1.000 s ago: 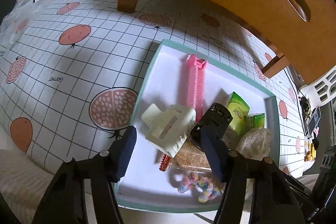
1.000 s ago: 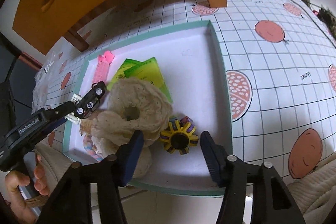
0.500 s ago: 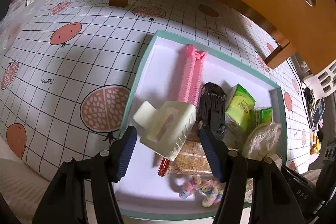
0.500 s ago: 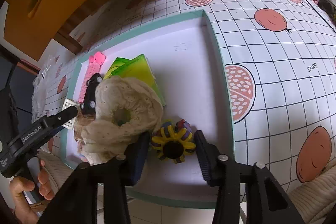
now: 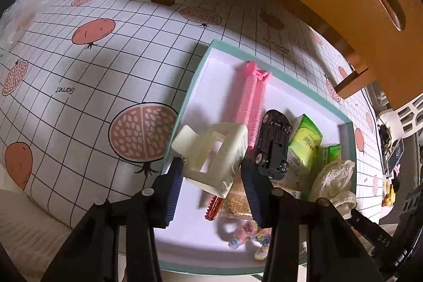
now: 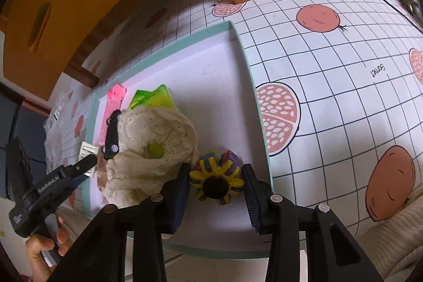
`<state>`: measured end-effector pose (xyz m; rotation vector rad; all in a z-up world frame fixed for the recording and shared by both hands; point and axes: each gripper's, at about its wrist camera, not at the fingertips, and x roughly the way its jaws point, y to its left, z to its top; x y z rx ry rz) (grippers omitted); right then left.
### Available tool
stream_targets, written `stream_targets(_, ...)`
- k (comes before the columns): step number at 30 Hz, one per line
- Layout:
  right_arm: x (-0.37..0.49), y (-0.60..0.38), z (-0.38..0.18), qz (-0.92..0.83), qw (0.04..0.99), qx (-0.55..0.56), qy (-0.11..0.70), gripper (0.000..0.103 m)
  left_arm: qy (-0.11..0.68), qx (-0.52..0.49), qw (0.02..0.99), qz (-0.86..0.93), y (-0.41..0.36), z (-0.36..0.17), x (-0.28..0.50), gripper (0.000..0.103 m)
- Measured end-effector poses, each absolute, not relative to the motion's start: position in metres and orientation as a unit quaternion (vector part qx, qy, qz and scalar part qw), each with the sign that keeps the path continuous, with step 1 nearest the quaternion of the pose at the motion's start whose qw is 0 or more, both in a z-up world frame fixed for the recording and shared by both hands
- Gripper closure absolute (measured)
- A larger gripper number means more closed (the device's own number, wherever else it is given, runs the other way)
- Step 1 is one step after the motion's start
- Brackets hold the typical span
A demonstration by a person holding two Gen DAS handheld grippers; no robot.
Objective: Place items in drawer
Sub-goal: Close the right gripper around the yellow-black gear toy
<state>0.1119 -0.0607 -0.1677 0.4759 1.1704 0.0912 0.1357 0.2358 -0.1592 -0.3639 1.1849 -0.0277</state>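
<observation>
- Left tool [image 5: 211, 172]: fingers closed on the cream hair claw [image 5: 211, 153], at the teal tray's [image 5: 190, 86] left edge.
- Right tool [image 6: 215, 183]: fingers spread wide astride the yellow-purple toy [image 6: 215, 177], gripping nothing, near the tray's front.

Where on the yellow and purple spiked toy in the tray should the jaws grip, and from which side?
Grip the spiked toy across its round body, from the tray's near edge. The right gripper already straddles it there, jaws open. Its ring of fins probably offers opposite flats; the lace cloth crowds its left.
</observation>
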Motion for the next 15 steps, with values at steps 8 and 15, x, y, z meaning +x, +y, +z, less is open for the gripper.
stream_targets(8,0.104,-0.073,-0.154,0.051,0.817,0.245,0.520,0.062,0.552,-0.174,0.816,-0.014,0.237,-0.156,0.136,0.057)
stream_targets(15,0.101,-0.079,-0.142,0.055,0.825,0.273,0.492,0.062,0.552,-0.177,0.815,-0.015,0.238,-0.156,0.136,0.057)
